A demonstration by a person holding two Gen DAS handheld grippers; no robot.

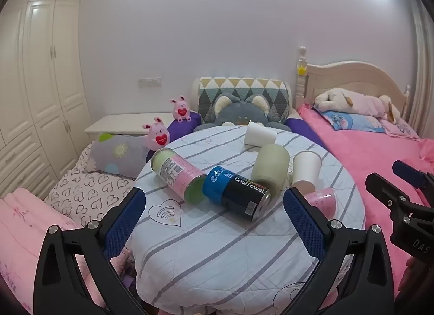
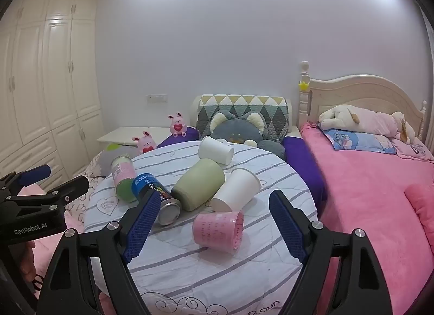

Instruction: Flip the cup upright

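Observation:
Several cups and cans lie on their sides on a round table with a striped cloth [image 2: 206,269]. A pink cup [image 2: 218,231] lies nearest, between my right gripper's fingers in view; part of it shows in the left wrist view [image 1: 321,202]. A white paper cup [image 2: 235,190], a pale green cup [image 2: 199,187] and another white cup [image 2: 215,150] lie behind it. My right gripper [image 2: 214,222] is open and empty above the table. My left gripper [image 1: 214,220] is open and empty, facing a blue-black CoolTowel can [image 1: 237,193].
A pink-and-green can [image 1: 177,174] lies left of the CoolTowel can. A pink bed [image 2: 374,193] is to the right, pillows and plush toys [image 1: 158,136] behind the table, a wardrobe [image 1: 40,84] at left. Each gripper shows at the edge of the other's view [image 1: 398,203].

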